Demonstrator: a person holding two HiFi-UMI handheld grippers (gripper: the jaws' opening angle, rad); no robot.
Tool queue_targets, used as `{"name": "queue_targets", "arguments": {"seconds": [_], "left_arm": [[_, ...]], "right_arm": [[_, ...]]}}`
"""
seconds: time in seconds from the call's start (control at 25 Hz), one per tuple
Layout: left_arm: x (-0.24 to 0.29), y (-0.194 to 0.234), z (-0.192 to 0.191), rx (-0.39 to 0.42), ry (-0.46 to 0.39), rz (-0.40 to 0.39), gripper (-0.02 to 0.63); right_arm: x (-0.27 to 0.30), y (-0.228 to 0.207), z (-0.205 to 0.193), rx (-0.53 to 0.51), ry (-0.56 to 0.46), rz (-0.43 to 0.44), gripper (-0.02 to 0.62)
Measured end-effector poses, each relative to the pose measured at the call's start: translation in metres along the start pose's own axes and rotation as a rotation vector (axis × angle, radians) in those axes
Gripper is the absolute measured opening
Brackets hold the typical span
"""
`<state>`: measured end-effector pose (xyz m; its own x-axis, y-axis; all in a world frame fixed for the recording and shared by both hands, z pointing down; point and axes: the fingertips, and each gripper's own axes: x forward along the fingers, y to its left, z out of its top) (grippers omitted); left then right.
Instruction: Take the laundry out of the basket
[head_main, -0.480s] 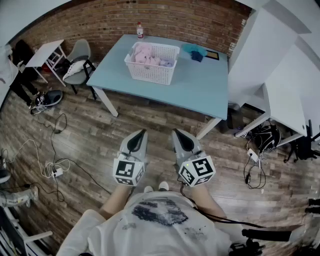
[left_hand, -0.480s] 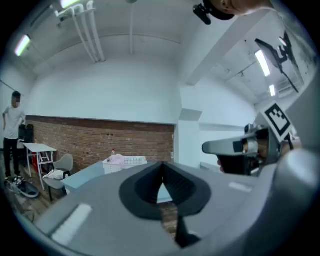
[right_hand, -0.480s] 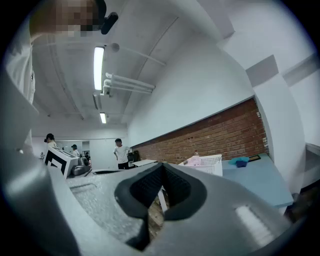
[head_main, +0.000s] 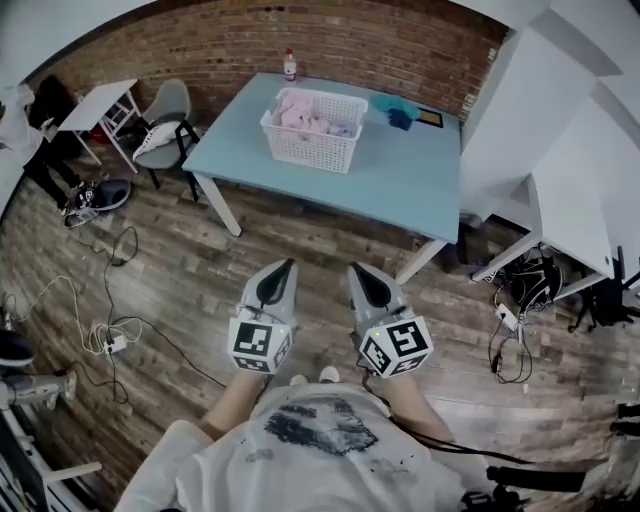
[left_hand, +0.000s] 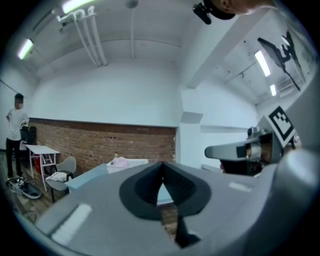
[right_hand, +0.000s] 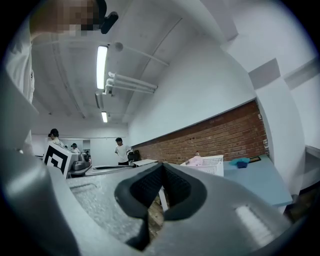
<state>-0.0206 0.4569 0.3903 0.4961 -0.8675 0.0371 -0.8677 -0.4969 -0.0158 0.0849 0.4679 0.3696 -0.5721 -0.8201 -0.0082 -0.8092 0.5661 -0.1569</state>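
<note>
Head view: pink laundry in basket

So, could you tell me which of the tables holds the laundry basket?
The blue table by the brick wall: the white basket stands on it. The small white table at the left has none.

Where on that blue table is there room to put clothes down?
The widest bare patch is the near half of the table, from the basket out to the near right corner. A narrower strip lies left of the basket. The far edge is crowded: bottle, blue cloth, dark flat item.
</note>
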Motion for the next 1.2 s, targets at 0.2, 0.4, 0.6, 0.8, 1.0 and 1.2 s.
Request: {"name": "queue_targets", "arguments": {"seconds": [0.2,0.4,0.6,0.8,1.0,1.2], "left_arm": [[0.008,-0.004,-0.001,-0.006,0.003,-0.01,-0.011],[0.021,-0.005,-0.002,-0.003,-0.001,0.004,-0.011],[0.032,0.001,-0.011,-0.005,0.012,0.031,-0.011],[0.056,0.026,-0.014,-0.005,0.009,0.048,-0.011],[0.102,0.066,-0.022,-0.013,0.01,0.041,-0.011],[0.162,0.123,-0.032,-0.023,0.025,0.003,-0.011]], "right_arm": [[0.001,-0.007,0.003,0.013,-0.005,-0.002,-0.002],[0.002,-0.024,0.004,0.015,-0.011,0.008,-0.002],[0.011,-0.041,0.002,0.024,-0.013,0.021,-0.002],[0.043,-0.054,-0.001,0.027,-0.013,0.034,-0.002],[0.096,-0.08,-0.011,0.032,0.003,0.021,-0.002],[0.171,-0.108,-0.018,0.046,0.023,-0.02,-0.002]]}}
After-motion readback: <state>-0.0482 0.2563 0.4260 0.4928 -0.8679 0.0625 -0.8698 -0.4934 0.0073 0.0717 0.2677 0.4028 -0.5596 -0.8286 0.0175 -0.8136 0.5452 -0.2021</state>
